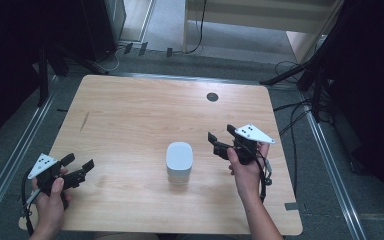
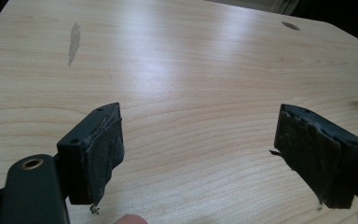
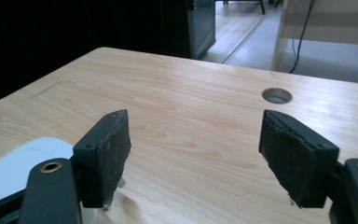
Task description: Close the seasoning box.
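Observation:
A white box with rounded corners stands upright near the middle of the wooden table. My left gripper is held by a hand at the table's left front, open, well left of the box. Its jaws stand wide apart over bare wood in the left gripper view, my left gripper holding nothing. To the right of the box a hand holds my right gripper open, pointing toward the table's far side. In the right gripper view the box's white top shows at lower left, beside my right gripper.
A round cable hole sits near the table's far edge, cable hole ahead of the right jaws. A dark streak marks the wood at the left. Stands and cables crowd the floor to the right.

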